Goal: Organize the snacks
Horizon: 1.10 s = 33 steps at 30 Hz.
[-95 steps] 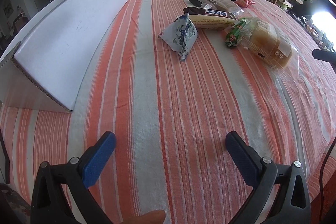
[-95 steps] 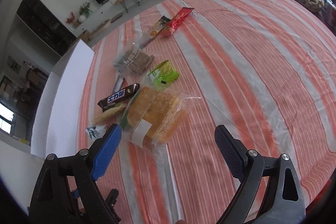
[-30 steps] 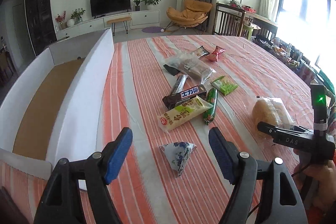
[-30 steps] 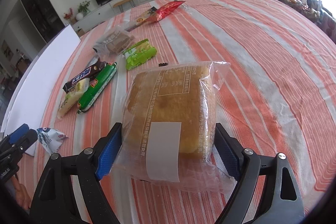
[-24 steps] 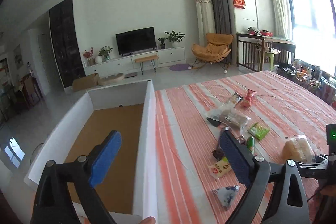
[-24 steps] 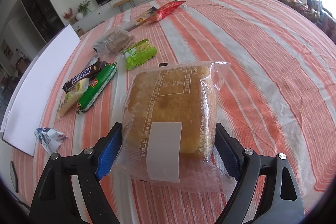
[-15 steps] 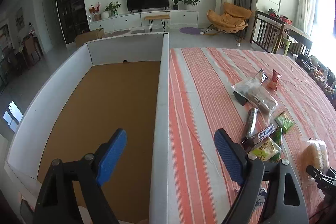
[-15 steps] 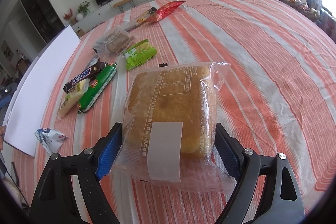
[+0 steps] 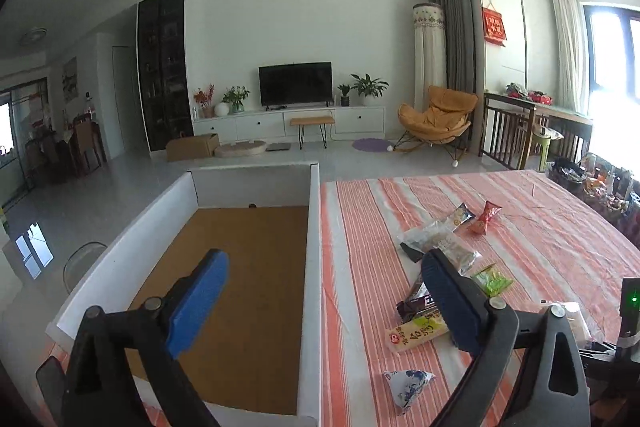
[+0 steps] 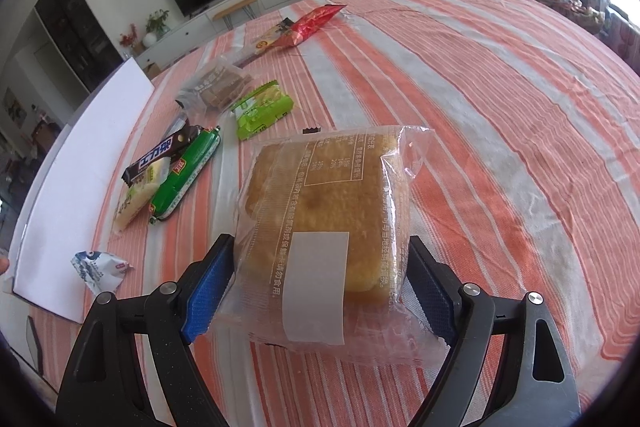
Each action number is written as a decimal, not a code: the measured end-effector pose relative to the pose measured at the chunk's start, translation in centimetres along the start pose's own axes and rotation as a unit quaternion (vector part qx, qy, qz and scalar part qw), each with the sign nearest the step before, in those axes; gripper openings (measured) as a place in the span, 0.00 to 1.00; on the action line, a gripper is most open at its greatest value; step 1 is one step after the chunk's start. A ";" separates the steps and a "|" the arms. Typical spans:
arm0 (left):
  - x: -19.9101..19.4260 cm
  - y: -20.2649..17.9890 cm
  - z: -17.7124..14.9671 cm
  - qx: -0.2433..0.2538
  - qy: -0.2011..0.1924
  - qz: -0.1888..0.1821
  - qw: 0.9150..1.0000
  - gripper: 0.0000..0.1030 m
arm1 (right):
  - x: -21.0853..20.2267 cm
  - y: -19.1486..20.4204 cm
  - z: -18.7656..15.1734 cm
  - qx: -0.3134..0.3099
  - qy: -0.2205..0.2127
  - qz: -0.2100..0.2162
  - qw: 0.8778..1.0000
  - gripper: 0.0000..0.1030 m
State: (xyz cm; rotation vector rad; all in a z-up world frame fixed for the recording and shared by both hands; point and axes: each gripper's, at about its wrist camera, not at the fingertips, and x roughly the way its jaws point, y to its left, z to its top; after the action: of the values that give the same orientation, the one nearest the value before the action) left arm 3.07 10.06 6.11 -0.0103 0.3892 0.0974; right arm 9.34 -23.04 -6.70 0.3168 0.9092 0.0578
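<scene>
Orange-and-white striped cloth covers the table (image 10: 500,115). Right gripper (image 10: 320,291) has its blue fingers (image 10: 208,291) pressed against both sides of a clear-wrapped bread pack (image 10: 324,211), white label facing up; pack sits on the table between them, held snug. Left gripper (image 9: 320,303) is raised, fingers (image 9: 196,307) spread wide with nothing between them, aimed over the right wall of a white box (image 9: 314,267) with a brown cardboard floor, standing at the table's left edge. Other snacks lie on the cloth between box and bread: blue-white triangular packet (image 10: 100,269) nearest the box corner, green sausage stick (image 10: 186,169) touching a dark chocolate bar (image 10: 160,151) and a pale yellow packet (image 10: 134,201), light green packet (image 10: 262,109), clear bag of brown biscuits (image 10: 218,85), red packet (image 10: 312,23) and a beige packet (image 10: 266,41) farthest out. Bread pack is well apart from the box, on the right side of the snack line.
</scene>
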 end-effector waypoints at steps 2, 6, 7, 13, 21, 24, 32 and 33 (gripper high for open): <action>-1.4 -0.9 -1.2 -0.012 0.031 -0.061 0.998 1.00 | 0.0 -0.4 0.1 0.012 -0.002 0.003 1.000 0.84; 1.8 -4.7 -6.2 0.003 0.180 -0.135 0.974 1.00 | 0.0 -0.1 0.2 0.006 -0.002 -0.002 1.000 0.84; 2.8 -5.5 -7.4 0.009 0.189 -0.122 0.974 1.00 | 0.0 0.0 0.2 0.004 -0.003 -0.003 1.000 0.84; 8.7 -7.3 -11.8 -0.011 0.225 -0.029 0.974 0.99 | -1.4 -0.3 0.1 0.006 -0.029 0.014 0.999 0.84; 11.4 -7.0 -13.5 -0.038 0.267 -0.027 0.963 0.97 | -3.1 -2.0 1.6 0.047 -0.012 0.050 0.998 0.84; 11.0 -6.9 -13.2 -0.039 0.254 -0.042 0.966 0.82 | -3.0 -2.4 2.3 0.061 0.015 0.055 0.997 0.84; 9.4 -6.5 -12.5 -0.067 0.258 -0.061 0.962 0.88 | -3.2 -0.5 2.1 0.011 0.025 0.036 0.999 0.84; 9.7 -6.5 -12.3 -0.066 0.250 -0.058 0.964 0.91 | -3.2 -0.4 2.0 0.008 0.025 0.035 0.999 0.84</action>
State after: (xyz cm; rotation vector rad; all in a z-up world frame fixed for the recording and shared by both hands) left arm 7.93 4.17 -9.04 -0.1917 0.8854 0.0027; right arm 8.86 -24.48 -3.22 0.3641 0.9479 0.1234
